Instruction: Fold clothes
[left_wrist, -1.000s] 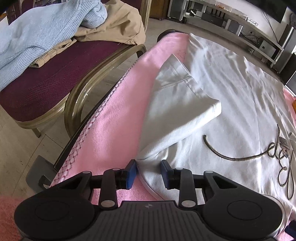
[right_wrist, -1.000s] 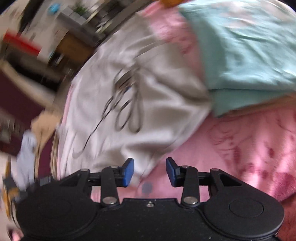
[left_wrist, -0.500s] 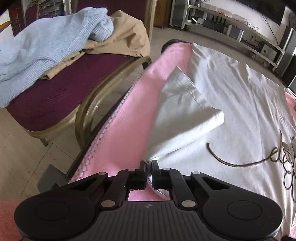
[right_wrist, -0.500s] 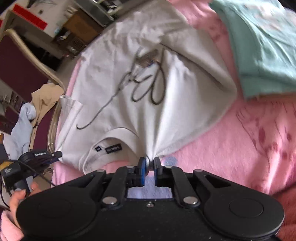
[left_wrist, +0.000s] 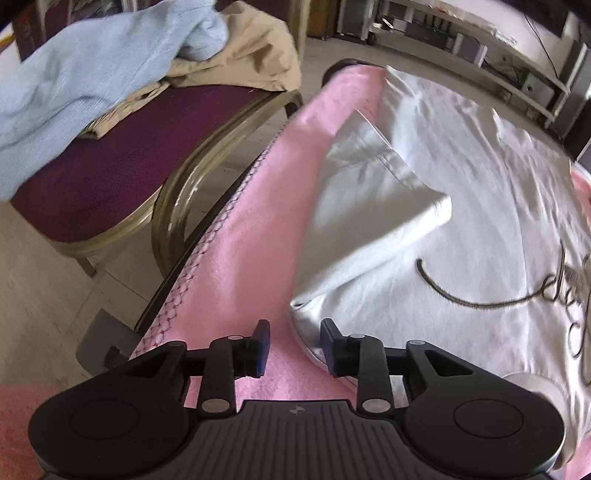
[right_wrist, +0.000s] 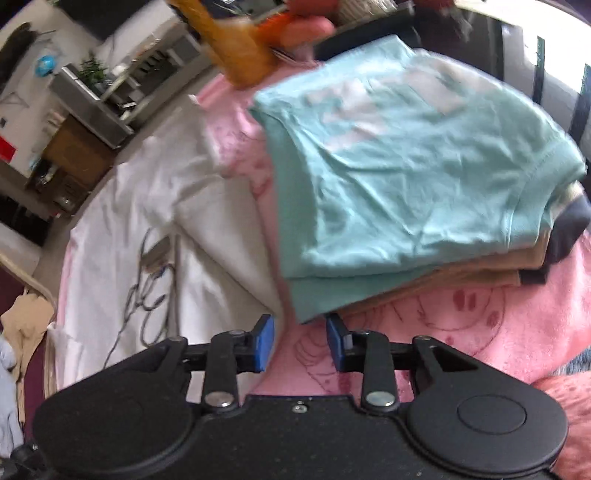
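White t-shirt (left_wrist: 461, 206) with dark cursive lettering lies spread flat just ahead of the left gripper (left_wrist: 294, 345), near sleeve folded in over the body. A folded teal tee (right_wrist: 406, 177) tops a stack right ahead of the right gripper (right_wrist: 300, 343).

1. Maroon chair (left_wrist: 110, 173) with brass-coloured frame, 10 o'clock in left wrist view, on pale floor (left_wrist: 40, 295).
2. Pink blanket (left_wrist: 258, 236) covers tabletop.
3. Low shelving unit (left_wrist: 480, 48), 1 o'clock.
4. Wooden cabinet (right_wrist: 74, 147), 10 o'clock in right wrist view.
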